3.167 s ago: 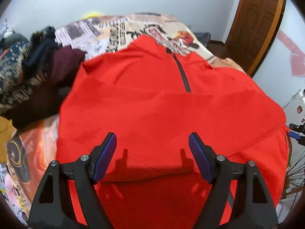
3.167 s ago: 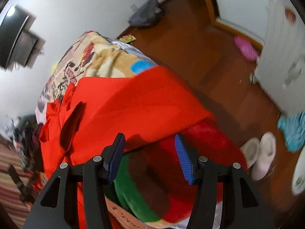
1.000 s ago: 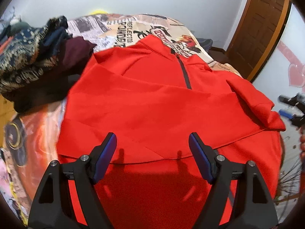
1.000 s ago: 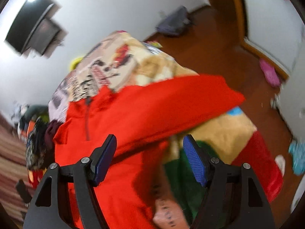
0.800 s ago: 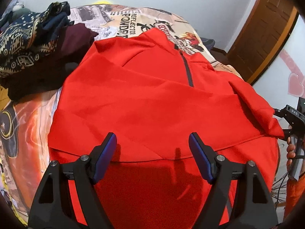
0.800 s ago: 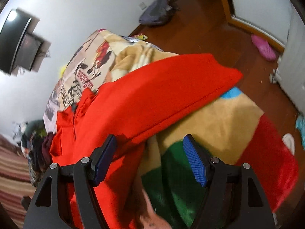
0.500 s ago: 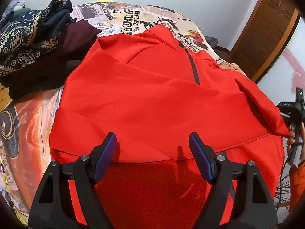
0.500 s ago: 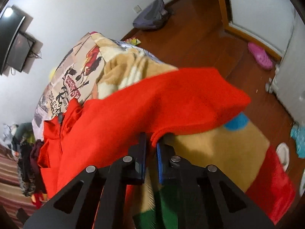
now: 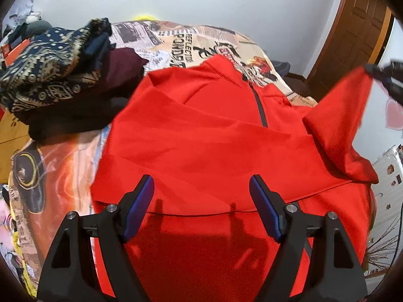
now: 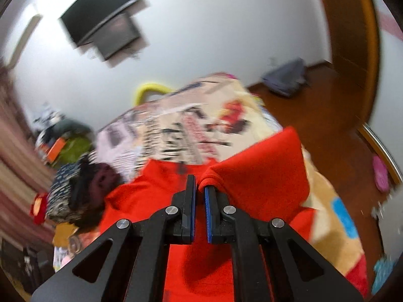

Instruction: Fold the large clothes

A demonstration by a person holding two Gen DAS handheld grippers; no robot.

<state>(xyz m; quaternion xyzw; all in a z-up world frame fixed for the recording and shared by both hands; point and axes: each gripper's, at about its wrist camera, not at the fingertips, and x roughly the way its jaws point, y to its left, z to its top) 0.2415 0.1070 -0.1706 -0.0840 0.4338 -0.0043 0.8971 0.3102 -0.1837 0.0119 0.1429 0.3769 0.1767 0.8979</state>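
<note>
**Sleeve pinched and lifted for the inward fold**

On the bed [image 9: 206, 37], in the left wrist view, the red pullover [image 9: 201, 138] lies spread front-up, zip toward twelve o'clock, filling the middle of the frame. The left gripper [image 9: 201, 201] hangs over the hem with jaws wide apart and nothing between them, likely waiting to steady the body. At two o'clock the sleeve [image 9: 337, 115] rises off the blanket. A pile of dark clothes [image 9: 63, 75] sits at ten o'clock, apart from the pullover, out of the fold's way.

In the right wrist view, blurred, the right gripper [image 10: 199, 188] has its jaws nearly together, clamping the sleeve's [image 10: 259, 176] edge, raised probably to carry it across the chest.
</note>
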